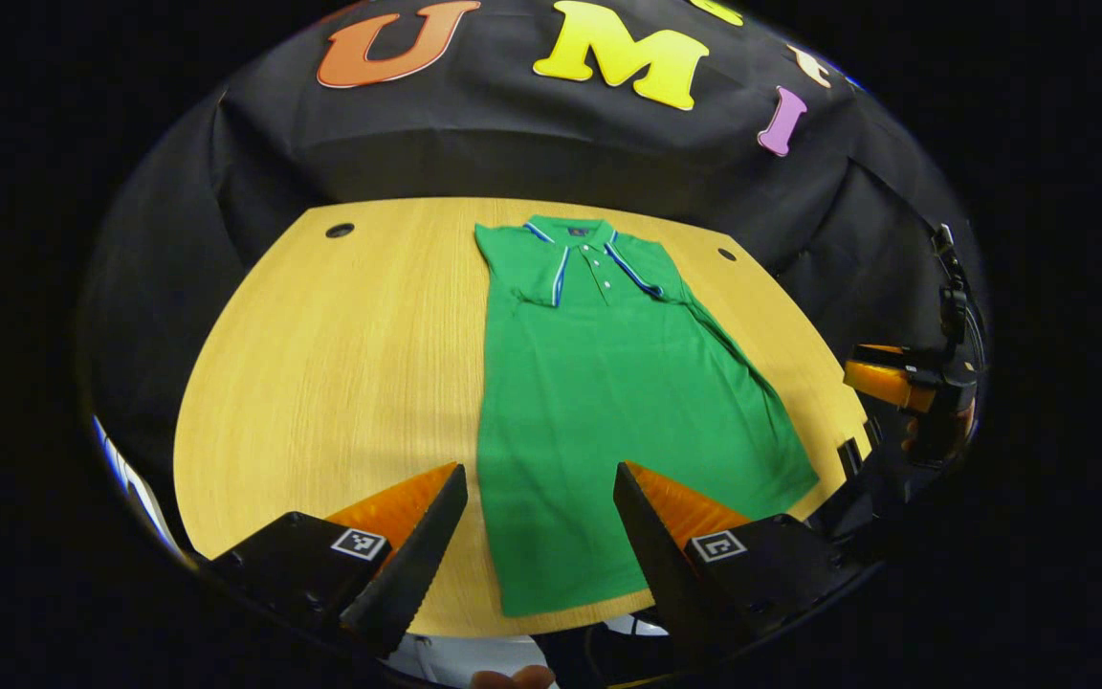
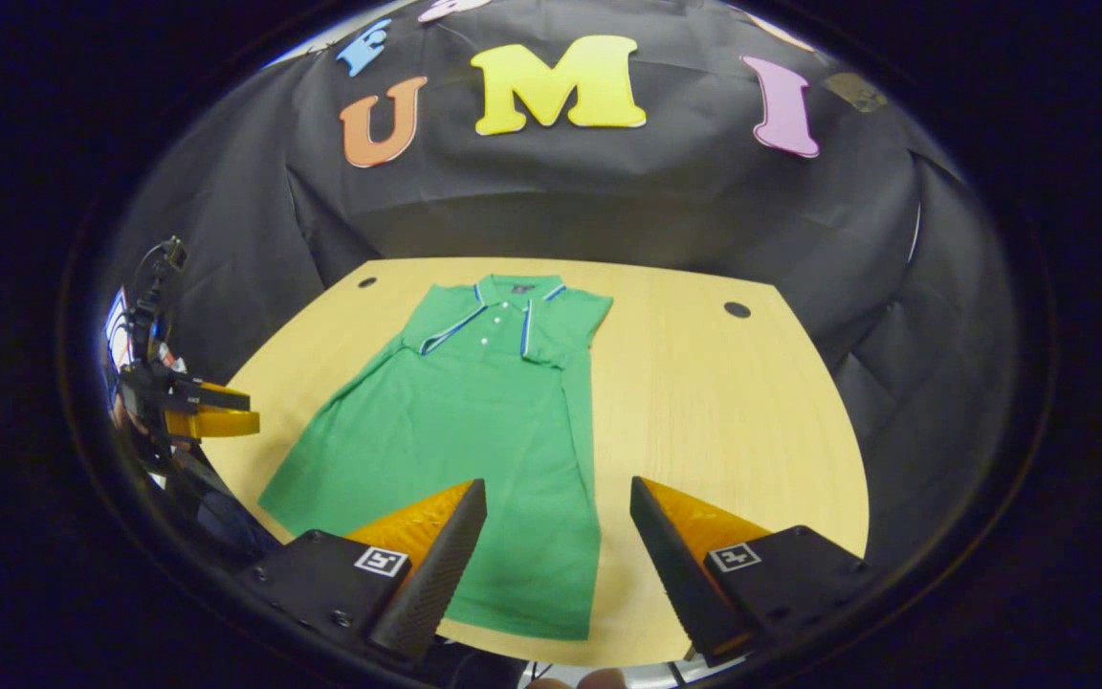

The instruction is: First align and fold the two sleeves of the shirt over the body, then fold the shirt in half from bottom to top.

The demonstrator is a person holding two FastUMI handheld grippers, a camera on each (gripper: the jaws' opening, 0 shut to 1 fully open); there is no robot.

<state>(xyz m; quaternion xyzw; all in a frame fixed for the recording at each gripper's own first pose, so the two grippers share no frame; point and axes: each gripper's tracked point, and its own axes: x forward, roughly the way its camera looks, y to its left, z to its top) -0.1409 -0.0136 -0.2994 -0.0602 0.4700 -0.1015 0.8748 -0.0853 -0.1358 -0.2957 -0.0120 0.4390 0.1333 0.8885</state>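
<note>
A green polo shirt (image 1: 599, 402) lies flat on the wooden table (image 1: 321, 383), collar (image 1: 578, 230) at the far side and hem toward me. Both short sleeves (image 1: 539, 282) are folded in over the chest, their blue-and-white trim running beside the button placket. My left gripper (image 1: 539, 469) hovers open over the hem's left part, nothing between its fingers. My right gripper (image 2: 559, 483) hovers open over the right edge of the shirt (image 2: 474, 431) near the hem, also holding nothing. The right gripper (image 1: 895, 383) also appears at the left gripper view's right edge, and the left gripper (image 2: 216, 416) at the right gripper view's left edge.
Two small round cable holes (image 2: 366, 282) (image 2: 737, 309) sit near the table's far corners. Bare tabletop (image 2: 723, 431) stretches on either side of the shirt. The black cloth wall stands close behind the table. A fingertip (image 1: 513, 677) peeks in below the table's near edge.
</note>
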